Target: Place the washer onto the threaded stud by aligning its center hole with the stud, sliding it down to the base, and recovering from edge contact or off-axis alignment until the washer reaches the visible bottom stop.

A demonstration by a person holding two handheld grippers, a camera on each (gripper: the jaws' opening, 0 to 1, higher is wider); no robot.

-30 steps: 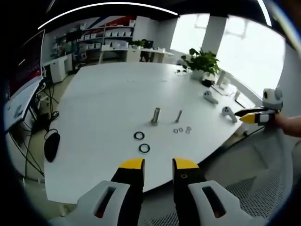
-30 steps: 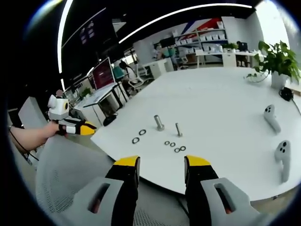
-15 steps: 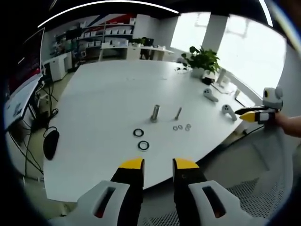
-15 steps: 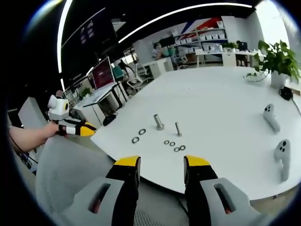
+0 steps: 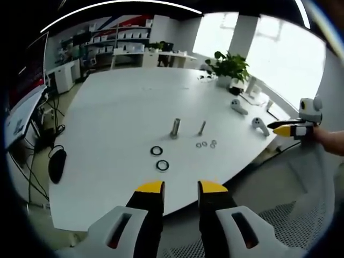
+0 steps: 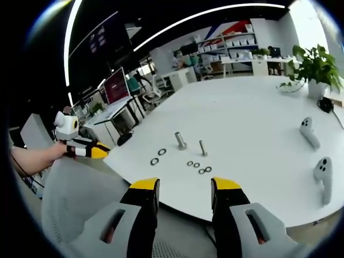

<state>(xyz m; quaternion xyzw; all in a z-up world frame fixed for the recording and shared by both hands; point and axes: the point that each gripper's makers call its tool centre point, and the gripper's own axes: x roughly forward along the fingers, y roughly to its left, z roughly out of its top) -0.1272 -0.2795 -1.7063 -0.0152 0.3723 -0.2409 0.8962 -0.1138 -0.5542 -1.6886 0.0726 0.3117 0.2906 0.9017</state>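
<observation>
Both my grippers, left point(image 5: 179, 187) and right point(image 6: 183, 184), sit spread apart, holding nothing. 4 tiny silvery washers point(image 6: 196, 165) lie on the white table point(image 6: 252, 107), just beside the thin stud point(image 6: 202, 148) at 12 o'clock.

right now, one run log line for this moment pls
phase: pre-approach | left gripper: open, empty, off table edge | right gripper: open, empty | washers: loose on white table | thin stud: upright, bare

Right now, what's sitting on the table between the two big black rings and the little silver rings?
Nothing. In the right gripper view, bare white table lies between the two black rings and the small silver washers.
</observation>
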